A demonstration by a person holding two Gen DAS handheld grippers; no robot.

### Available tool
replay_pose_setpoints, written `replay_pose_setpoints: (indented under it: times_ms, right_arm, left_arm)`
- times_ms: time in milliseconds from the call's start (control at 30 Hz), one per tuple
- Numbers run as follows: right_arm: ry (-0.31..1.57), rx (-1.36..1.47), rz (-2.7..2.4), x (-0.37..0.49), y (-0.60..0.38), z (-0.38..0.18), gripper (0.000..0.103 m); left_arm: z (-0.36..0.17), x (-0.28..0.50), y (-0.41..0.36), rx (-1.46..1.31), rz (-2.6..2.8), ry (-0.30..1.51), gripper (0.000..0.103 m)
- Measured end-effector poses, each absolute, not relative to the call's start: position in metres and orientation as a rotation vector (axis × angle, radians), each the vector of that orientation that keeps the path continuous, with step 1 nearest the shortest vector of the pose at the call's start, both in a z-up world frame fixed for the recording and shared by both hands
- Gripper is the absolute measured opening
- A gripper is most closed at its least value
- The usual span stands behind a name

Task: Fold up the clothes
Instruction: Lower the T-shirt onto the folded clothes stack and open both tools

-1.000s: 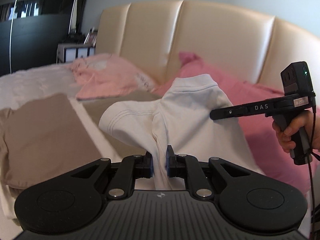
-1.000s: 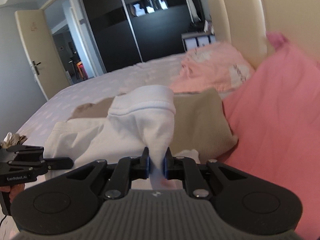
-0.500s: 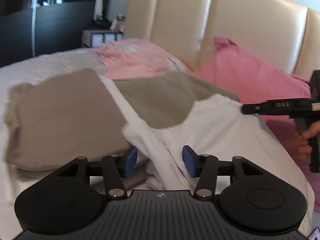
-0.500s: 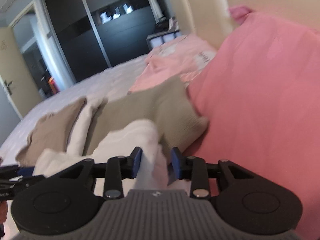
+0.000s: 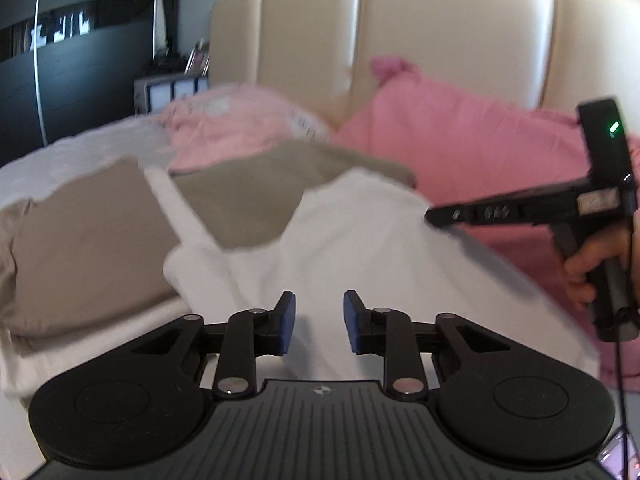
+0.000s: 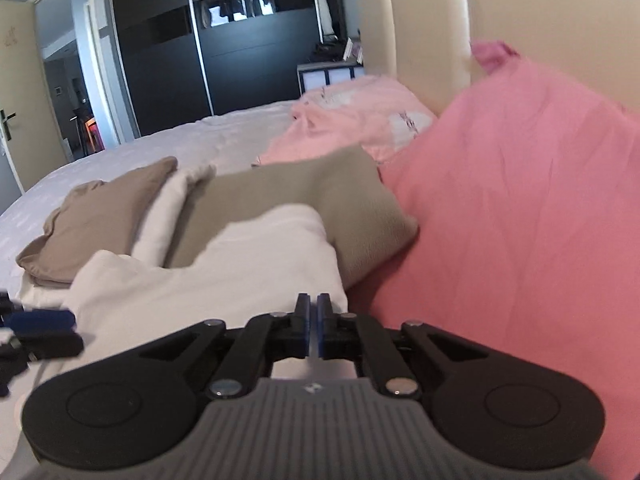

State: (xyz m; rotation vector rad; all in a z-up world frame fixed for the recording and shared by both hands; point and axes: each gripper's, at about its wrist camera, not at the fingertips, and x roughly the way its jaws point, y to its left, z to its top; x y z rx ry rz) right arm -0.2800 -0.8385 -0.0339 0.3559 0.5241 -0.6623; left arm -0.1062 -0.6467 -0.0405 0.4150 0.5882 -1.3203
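A white garment (image 5: 352, 240) lies on the bed, its far edge resting on a folded olive-brown garment (image 5: 244, 196). My left gripper (image 5: 319, 322) is open and empty, just above the white garment's near part. My right gripper (image 6: 313, 326) is shut with nothing between its pads, above the white garment (image 6: 224, 276). In the left wrist view the right gripper (image 5: 432, 216) shows side-on at the garment's right edge. A tan folded garment (image 5: 80, 248) lies to the left; it also shows in the right wrist view (image 6: 100, 216).
A large pink pillow (image 6: 520, 208) sits to the right, against the cream padded headboard (image 5: 440, 40). A light pink garment (image 5: 232, 128) lies further back. A dark wardrobe (image 6: 240, 40) and a nightstand (image 6: 328, 76) stand beyond the bed.
Both grippers held the white garment up a second ago. They let it go and it dropped flat onto the bed. The left gripper stays open; the right gripper has closed empty.
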Motion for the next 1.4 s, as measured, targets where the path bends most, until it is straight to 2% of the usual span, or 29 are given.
replay_pose_setpoints:
  times_ms: [267, 367, 433, 700, 933, 1100, 1267, 1400]
  right_arm:
    - [0.583, 0.406, -0.671, -0.269, -0.851, -0.068, 0.000]
    - [0.572, 0.411, -0.675, -0.275, -0.850, -0.062, 0.000]
    - [0.558, 0.396, -0.668, -0.287, -0.842, -0.051, 0.006]
    - [0.546, 0.326, -0.639, -0.337, -0.798, -0.020, 0.008]
    - [0.630, 0.361, -0.675, -0.362, -0.784, -0.044, 0.009]
    - [0.700, 0.394, -0.716, -0.362, -0.787, -0.063, 0.009]
    - [0.739, 0.435, -0.774, -0.368, -0.784, -0.070, 0.009]
    - [0.721, 0.421, -0.790, -0.377, -0.770, -0.053, 0.009]
  left_arm:
    - [-0.063, -0.098, -0.651, 0.493, -1.278, 0.611, 0.016]
    - [-0.055, -0.101, -0.646, 0.488, -1.268, 0.613, 0.016]
    - [-0.045, -0.106, -0.638, 0.473, -1.279, 0.601, 0.016]
    - [-0.014, -0.166, -0.584, 0.470, -1.419, 0.543, 0.016]
    - [-0.044, -0.181, -0.564, 0.548, -1.384, 0.583, 0.016]
    - [-0.056, -0.175, -0.566, 0.563, -1.351, 0.622, 0.021]
    - [-0.039, -0.180, -0.551, 0.527, -1.349, 0.611, 0.021]
    - [-0.024, -0.184, -0.538, 0.494, -1.349, 0.600, 0.021]
